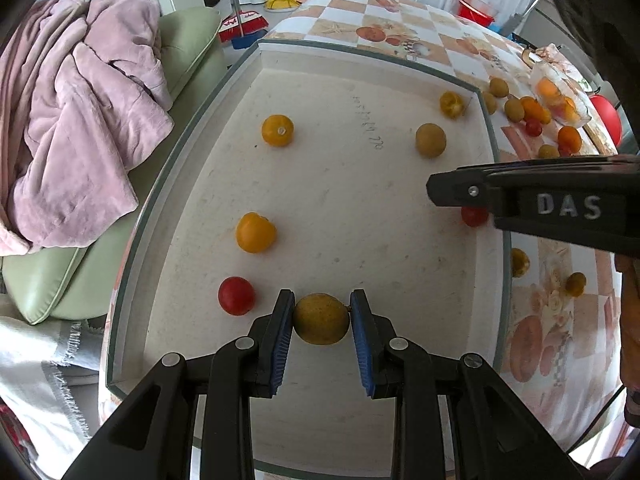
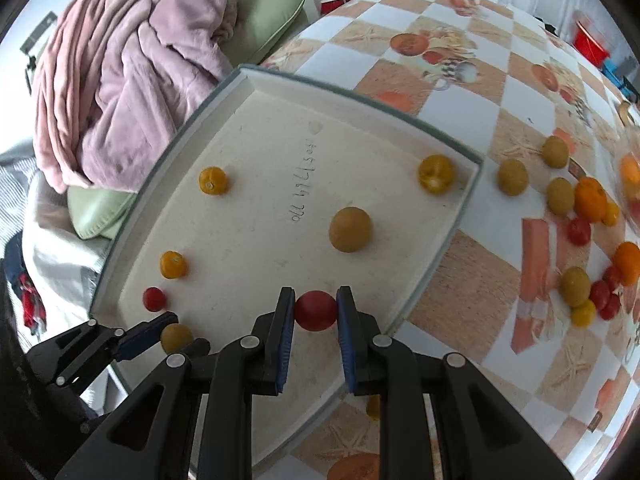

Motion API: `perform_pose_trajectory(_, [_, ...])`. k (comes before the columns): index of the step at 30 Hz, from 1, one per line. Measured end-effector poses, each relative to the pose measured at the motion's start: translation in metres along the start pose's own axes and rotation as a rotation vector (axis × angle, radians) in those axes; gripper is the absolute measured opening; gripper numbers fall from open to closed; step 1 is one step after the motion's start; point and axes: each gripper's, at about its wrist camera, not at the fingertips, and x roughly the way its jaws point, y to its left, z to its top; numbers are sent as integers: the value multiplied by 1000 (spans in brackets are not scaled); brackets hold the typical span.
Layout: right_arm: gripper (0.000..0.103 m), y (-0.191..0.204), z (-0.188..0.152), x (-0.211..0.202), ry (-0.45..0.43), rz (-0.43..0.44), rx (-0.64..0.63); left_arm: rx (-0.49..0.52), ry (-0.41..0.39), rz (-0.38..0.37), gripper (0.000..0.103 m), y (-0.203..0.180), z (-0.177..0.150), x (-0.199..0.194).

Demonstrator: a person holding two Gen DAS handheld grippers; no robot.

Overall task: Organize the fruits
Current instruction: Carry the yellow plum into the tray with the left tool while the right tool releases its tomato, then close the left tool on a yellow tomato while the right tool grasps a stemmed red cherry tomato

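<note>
Now each tool [image 1: 322, 316] [image 2: 316, 308] grips one fruit: left an olive-green one [image 1: 321, 319], right a red one [image 2: 315, 310].

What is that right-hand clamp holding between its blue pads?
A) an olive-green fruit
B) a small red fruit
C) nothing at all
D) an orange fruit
B: in the right wrist view the right gripper is shut on a small red fruit over the white tray, while the olive-green fruit sits in the left gripper.
</note>
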Motion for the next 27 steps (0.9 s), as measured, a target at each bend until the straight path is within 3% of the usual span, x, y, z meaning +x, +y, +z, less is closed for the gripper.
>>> perform_pose_trajectory(12, [24, 4, 3, 13, 25, -40, -29, 39, 0, 38, 30, -6, -2, 2])
perform_pose_trajectory(15, [31, 4, 5, 14, 29, -21, -24, 47, 4, 47, 31, -8, -1, 2])
perform_pose_trajectory(18, [45, 6, 5, 10, 14, -4, -26, 52, 8, 48, 31, -8, -2, 2])
perform_pose_trajectory(19, [53, 7, 5, 7, 6, 1, -27, 52, 10, 49, 40, -7, -1, 2])
perform_pose_trajectory(20, [61, 8, 5, 4, -2, 7, -27, 50, 10, 55, 65, -7, -1, 2])
perform_pose_trajectory(21, [65, 8, 5, 2, -6, 9, -25, 48, -5, 64, 71, -7, -2, 0])
perform_pose_trajectory(24, [78, 8, 4, -5, -22, 10, -18, 60, -20, 78, 72, -7, -4, -4])
perform_pose_trajectory(27, [79, 6, 4, -12, -27, 16, -3, 61, -7, 77, 72, -7, -4, -4])
